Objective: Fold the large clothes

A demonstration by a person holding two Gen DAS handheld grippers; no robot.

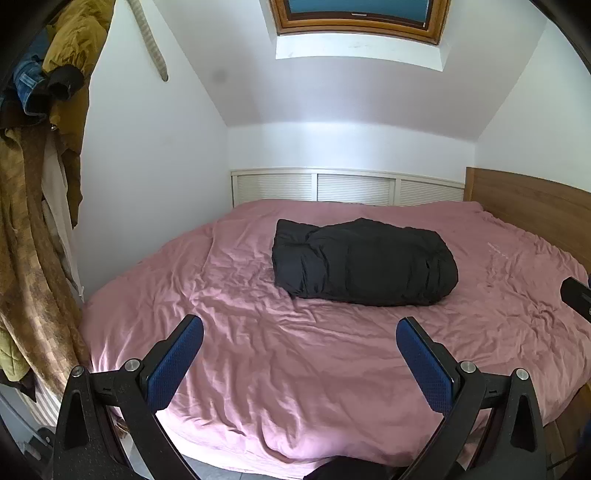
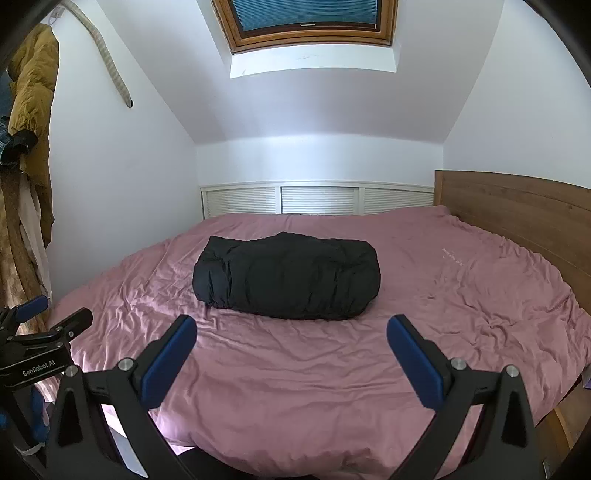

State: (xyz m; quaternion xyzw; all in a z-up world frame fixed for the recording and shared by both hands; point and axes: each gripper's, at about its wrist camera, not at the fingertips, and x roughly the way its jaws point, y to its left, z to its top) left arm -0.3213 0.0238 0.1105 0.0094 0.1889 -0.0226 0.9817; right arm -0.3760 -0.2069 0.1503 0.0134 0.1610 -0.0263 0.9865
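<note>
Left gripper (image 1: 299,332): wide, empty; above bed (image 1: 295,387)
Right gripper (image 2: 291,330): wide, empty
Jacket (image 2: 286,275): black, bundled; mid-bed, apart from both

A pink-covered bed (image 1: 295,369) filled the white attic room, with a wooden headboard (image 2: 517,214) at right, louvred doors (image 1: 351,188) behind, a skylight (image 2: 306,18) above and coats (image 1: 33,184) hanging left.
</note>
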